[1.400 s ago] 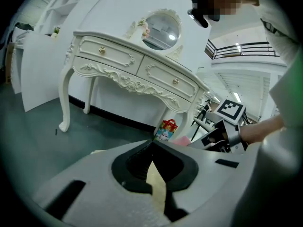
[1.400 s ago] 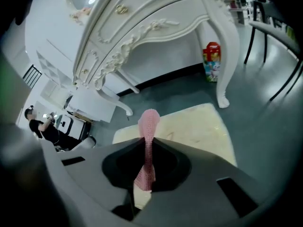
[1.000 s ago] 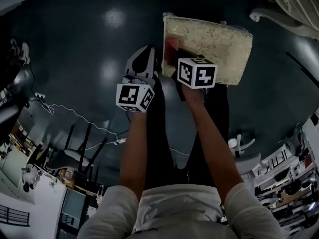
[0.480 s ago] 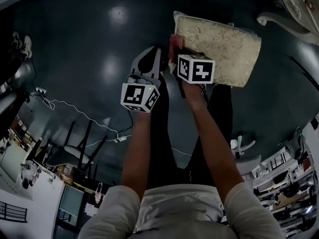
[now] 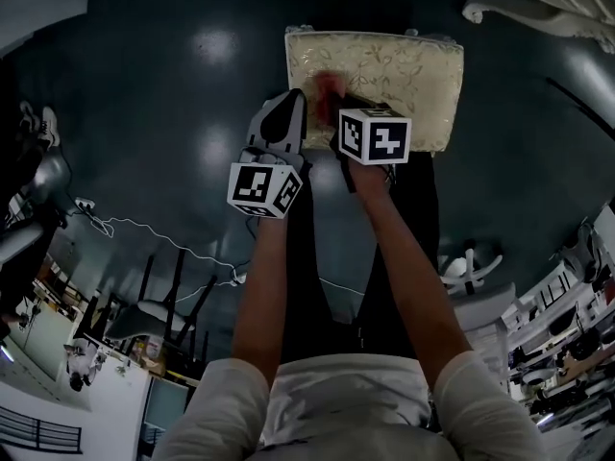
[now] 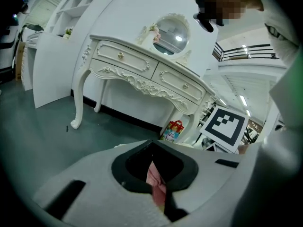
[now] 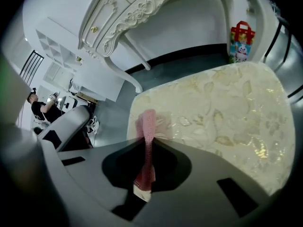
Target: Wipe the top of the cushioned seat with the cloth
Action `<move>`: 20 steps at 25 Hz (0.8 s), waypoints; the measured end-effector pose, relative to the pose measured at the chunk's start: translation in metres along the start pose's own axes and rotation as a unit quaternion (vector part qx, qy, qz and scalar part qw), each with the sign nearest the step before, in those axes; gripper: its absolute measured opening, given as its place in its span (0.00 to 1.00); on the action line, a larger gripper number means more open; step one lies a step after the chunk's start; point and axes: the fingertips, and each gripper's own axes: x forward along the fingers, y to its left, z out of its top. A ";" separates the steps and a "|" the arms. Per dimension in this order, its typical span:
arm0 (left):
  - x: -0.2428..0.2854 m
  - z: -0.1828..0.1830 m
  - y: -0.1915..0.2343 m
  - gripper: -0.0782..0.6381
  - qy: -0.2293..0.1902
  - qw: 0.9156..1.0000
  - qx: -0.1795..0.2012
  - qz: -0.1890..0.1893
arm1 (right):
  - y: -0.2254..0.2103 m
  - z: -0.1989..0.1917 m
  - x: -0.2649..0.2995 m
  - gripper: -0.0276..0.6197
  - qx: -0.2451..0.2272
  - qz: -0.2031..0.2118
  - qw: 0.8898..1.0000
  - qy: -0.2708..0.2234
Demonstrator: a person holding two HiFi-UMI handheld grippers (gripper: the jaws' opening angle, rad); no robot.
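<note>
Right gripper [image 7: 144, 148] fingers clamped on cloth [image 7: 147, 122]; left gripper [image 6: 152, 148] fingers pinch it too. Press cloth flat, sweep your strokes right across seat [image 7: 222, 117], near-left corner to far edge.

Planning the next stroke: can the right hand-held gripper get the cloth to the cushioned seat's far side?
Probably yes: the right hand-held gripper, shut on the cloth, is at the cushioned seat's near edge; its top lies bare ahead.
</note>
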 end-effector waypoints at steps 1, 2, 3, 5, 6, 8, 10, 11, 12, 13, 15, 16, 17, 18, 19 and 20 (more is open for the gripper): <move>0.003 0.000 -0.006 0.13 0.001 1.000 0.002 -0.006 | -0.007 0.000 -0.005 0.08 0.004 -0.002 1.000 -0.003; 0.006 0.000 -0.013 0.13 0.001 1.000 0.004 -0.011 | -0.015 0.001 -0.010 0.08 0.010 -0.003 1.000 -0.006; 0.009 0.000 -0.019 0.13 0.002 1.000 0.007 -0.015 | -0.022 0.002 -0.016 0.08 0.017 -0.004 1.000 -0.010; 0.016 -0.003 -0.032 0.13 0.006 1.000 0.009 -0.023 | -0.039 0.005 -0.027 0.08 0.029 -0.009 0.999 -0.017; 0.020 -0.005 -0.038 0.13 0.008 1.000 0.011 -0.027 | -0.048 0.005 -0.033 0.08 0.033 -0.013 0.999 -0.021; 0.028 -0.010 -0.052 0.13 0.013 0.999 0.013 -0.035 | -0.065 0.006 -0.044 0.08 0.039 -0.021 0.999 -0.027; 0.035 -0.015 -0.066 0.13 0.018 0.999 0.015 -0.043 | -0.081 0.007 -0.055 0.08 0.043 -0.029 0.998 -0.033; 0.039 -0.018 -0.072 0.13 0.021 0.999 0.016 -0.047 | -0.089 0.008 -0.060 0.08 0.043 -0.033 0.998 -0.037; 0.042 -0.020 -0.078 0.13 0.024 0.998 0.017 -0.051 | -0.097 0.009 -0.065 0.08 0.044 -0.037 0.997 -0.041; 0.046 -0.022 -0.084 0.13 0.026 0.998 0.018 -0.055 | -0.105 0.010 -0.070 0.08 0.046 -0.041 0.997 -0.044; 0.052 -0.025 -0.094 0.13 0.029 0.998 0.020 -0.061 | -0.121 0.010 -0.080 0.08 0.052 -0.050 0.996 -0.049; 0.055 -0.027 -0.098 0.13 0.030 0.997 0.021 -0.064 | -0.129 0.011 -0.085 0.08 0.055 -0.054 0.996 -0.052; 0.057 -0.028 -0.103 0.13 0.031 0.997 0.022 -0.067 | -0.136 0.011 -0.090 0.08 0.059 -0.058 0.995 -0.055; 0.060 -0.030 -0.107 0.13 0.032 0.997 0.023 -0.070 | -0.143 0.012 -0.095 0.08 0.063 -0.061 0.994 -0.058; 0.063 -0.032 -0.111 0.13 0.034 0.997 0.024 -0.072 | -0.151 0.012 -0.098 0.08 0.066 -0.066 0.994 -0.061; 0.066 -0.034 -0.114 0.13 0.036 0.996 0.025 -0.076 | -0.159 0.012 -0.101 0.08 0.069 -0.071 0.993 -0.063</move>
